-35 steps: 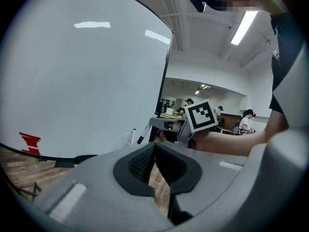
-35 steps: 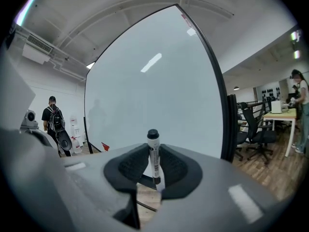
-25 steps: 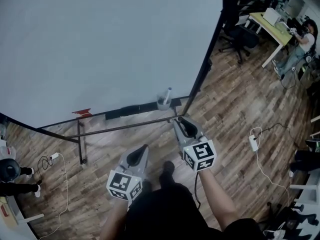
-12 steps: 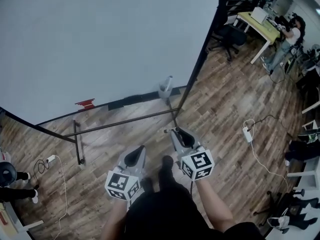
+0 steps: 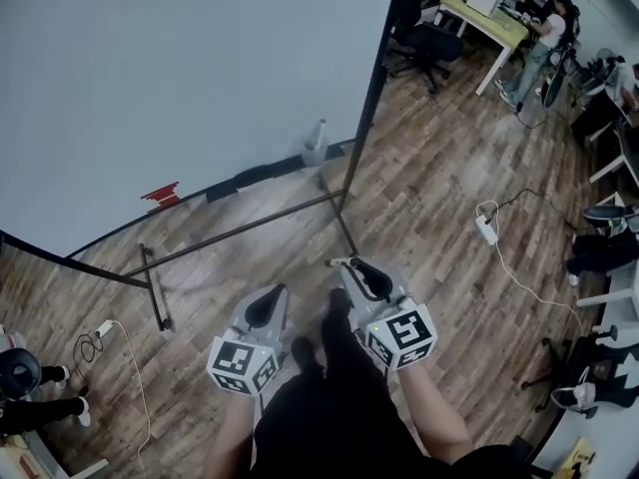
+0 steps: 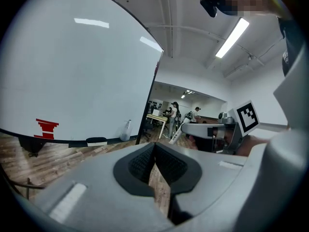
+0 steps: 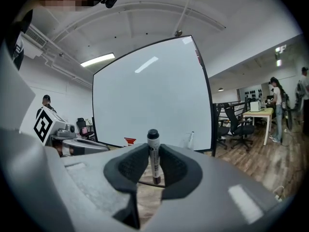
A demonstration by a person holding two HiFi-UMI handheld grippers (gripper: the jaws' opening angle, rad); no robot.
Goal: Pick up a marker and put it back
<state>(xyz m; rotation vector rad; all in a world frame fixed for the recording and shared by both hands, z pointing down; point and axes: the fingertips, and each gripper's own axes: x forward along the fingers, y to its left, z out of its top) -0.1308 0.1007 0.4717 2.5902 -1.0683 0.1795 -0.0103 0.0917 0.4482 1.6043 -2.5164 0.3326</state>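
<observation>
One marker (image 7: 153,138) clamped in right hand-held gripper (image 7: 153,159), left hand-held gripper (image 6: 154,147) closed, empty, whiteboard (image 5: 180,68) ahead

Head camera downward, both others facing whiteboard (image 6: 72,81)

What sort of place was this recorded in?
Probably an open-plan office or lab: a large freestanding whiteboard on a black frame, a desk with an office chair and a person at it, and a power strip trailing cable over the wood-plank floor.
</observation>
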